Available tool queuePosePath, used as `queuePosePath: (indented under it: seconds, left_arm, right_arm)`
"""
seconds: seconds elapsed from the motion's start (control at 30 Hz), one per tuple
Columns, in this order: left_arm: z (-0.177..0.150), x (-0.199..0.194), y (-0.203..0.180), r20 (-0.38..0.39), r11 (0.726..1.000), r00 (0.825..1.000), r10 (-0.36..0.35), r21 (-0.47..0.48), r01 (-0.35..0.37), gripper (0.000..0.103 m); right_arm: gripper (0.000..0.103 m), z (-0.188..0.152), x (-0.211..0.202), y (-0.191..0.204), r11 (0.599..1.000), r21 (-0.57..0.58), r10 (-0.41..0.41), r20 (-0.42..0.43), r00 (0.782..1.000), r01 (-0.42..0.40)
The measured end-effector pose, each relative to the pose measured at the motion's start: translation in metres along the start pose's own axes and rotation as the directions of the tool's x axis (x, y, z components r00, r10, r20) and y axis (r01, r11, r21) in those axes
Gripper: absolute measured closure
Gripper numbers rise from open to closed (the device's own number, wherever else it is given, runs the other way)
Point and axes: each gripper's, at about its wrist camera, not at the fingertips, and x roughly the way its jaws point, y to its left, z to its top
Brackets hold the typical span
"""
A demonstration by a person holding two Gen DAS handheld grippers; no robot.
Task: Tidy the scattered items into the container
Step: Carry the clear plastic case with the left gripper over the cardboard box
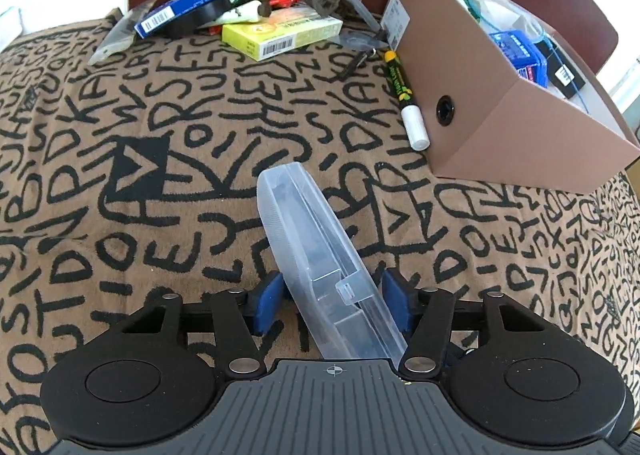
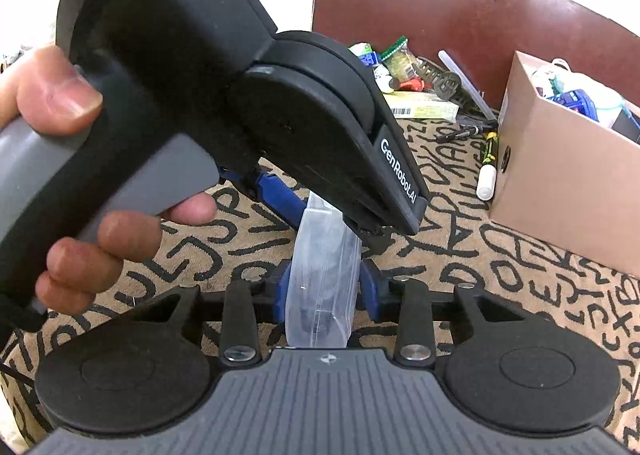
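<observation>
A clear plastic case (image 1: pixel 304 223) stands on edge on the lettered brown rug, between both grippers. My left gripper (image 1: pixel 332 301) straddles one end with a thin gap at each blue pad, so it stands open. In the right wrist view the same clear plastic case (image 2: pixel 320 255) sits between the blue pads of my right gripper (image 2: pixel 326 293), and both pads press on its sides. The brown cardboard box (image 1: pixel 480 95), partly filled with several items, stands at the right.
A yellow-and-white marker (image 1: pixel 404 95) lies against the box wall. A pile with a yellow box (image 1: pixel 280 35), a blue box (image 1: pixel 188 3) and several small items lies at the back. A hand (image 2: pixel 60 95) holds the left gripper's black housing (image 2: pixel 304 127), filling the right view's upper left.
</observation>
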Motion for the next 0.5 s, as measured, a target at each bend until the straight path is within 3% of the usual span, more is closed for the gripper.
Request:
queuePosePath:
  seconds: [0.3, 0.5]
  left_arm:
    - [-0.003, -0.002, -0.01, 0.01, 0.998, 0.999, 0.044, 0.04, -0.044, 0.046]
    - [-0.006, -0.01, -0.019, -0.005, 0.999, 0.999, 0.035, 0.029, -0.035, 0.047]
  right_arm:
    - [0.063, -0.003, 0.002, -0.006, 0.999, 0.031, 0.017, 0.001, 1.0, -0.017]
    - [0.064, -0.005, -0.01, -0.008, 0.999, 0.038, 0.011, 0.007, 1.0, -0.012]
